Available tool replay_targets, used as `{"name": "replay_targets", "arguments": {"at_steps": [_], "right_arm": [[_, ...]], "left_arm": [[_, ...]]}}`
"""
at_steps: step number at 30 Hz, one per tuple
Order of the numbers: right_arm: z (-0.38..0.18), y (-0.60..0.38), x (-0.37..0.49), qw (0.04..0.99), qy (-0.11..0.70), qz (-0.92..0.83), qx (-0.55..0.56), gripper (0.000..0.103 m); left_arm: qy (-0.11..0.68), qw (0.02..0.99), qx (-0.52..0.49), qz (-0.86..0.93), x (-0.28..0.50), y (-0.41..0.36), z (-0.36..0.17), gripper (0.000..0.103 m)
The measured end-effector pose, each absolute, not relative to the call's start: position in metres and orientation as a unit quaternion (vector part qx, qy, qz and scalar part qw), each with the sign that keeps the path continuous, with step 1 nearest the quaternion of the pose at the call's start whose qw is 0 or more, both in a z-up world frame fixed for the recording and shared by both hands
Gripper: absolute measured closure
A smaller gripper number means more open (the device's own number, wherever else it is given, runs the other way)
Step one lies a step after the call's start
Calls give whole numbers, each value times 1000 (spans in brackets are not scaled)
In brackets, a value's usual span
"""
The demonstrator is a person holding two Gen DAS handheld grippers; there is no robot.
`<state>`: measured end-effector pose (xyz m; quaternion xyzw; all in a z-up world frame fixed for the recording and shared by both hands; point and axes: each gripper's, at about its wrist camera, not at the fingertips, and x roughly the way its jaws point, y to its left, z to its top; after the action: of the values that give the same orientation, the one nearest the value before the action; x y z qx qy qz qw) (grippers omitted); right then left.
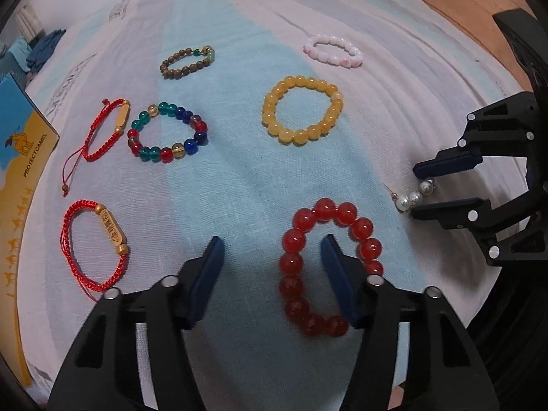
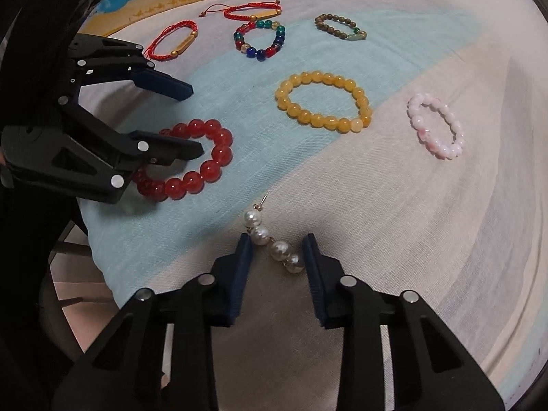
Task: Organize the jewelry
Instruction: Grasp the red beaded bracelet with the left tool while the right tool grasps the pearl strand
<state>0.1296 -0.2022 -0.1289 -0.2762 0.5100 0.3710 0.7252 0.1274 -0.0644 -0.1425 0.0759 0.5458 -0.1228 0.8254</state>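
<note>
Nearest the right wrist camera, a string of pearls point(image 2: 274, 239) is seen lying on the striped cloth point(image 2: 394, 205) between the spread fingers of the right tongs point(image 2: 278, 239); the left pad is just beside the second pearl, but whether it touches cannot be told, and nothing is pinched. Close to the left, the red bead bracelet point(image 1: 322, 270) is straddled by the left tongs point(image 1: 272, 243), which are also spread: one finger is placed inside the loop, the other outside on bare cloth. No grip on the beads is made.

Beyond these, a yellow bead bracelet point(image 1: 303, 108) is laid flat near the middle of the cloth, with a pink bead bracelet point(image 1: 334, 50) farther off toward the wooden surface point(image 1: 462, 7). A multicoloured glass bracelet point(image 1: 167, 133) and a brown bead bracelet point(image 1: 186, 61) are set apart on the blue stripe. Two red cord bracelets with gold tubes point(image 1: 94, 246) point(image 1: 106, 130) are placed at the far left, near a yellow and blue box point(image 1: 24, 157) printed with a camel. All pieces are kept apart from one another, none overlapping. Between the two tongs only bare cloth is found.
</note>
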Motion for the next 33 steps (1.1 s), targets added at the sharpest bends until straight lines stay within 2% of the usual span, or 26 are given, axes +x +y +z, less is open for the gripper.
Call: {"name": "replay_targets", "arguments": {"at_steps": [2, 6, 11, 13, 15, 17, 27, 33], "right_arm": [[-130, -201, 127, 726, 507, 368, -283, 77], [-135, -199, 122, 729, 509, 358, -286, 75], [-137, -193, 117, 736, 511, 342, -282, 83], [-139, -185, 120, 740, 511, 333, -284, 88], [-139, -183, 117, 745, 510, 325, -281, 92], [-138, -183, 115, 751, 511, 318, -273, 92], [-125, -194, 112, 780, 510, 279, -233, 92], [-99, -208, 112, 797, 501, 259, -218, 92]], "left_arm": [[547, 824, 77, -127, 127, -66, -143, 54], [544, 826, 78, -127, 124, -66, -147, 51], [544, 824, 80, -134, 125, -65, -148, 52], [548, 822, 77, -136, 126, -65, -147, 57], [549, 822, 73, -136, 122, -62, -144, 78], [552, 819, 65, -142, 122, -60, -142, 90], [548, 820, 53, -157, 113, -59, -129, 90], [533, 830, 57, -156, 108, -59, -109, 90]]}}
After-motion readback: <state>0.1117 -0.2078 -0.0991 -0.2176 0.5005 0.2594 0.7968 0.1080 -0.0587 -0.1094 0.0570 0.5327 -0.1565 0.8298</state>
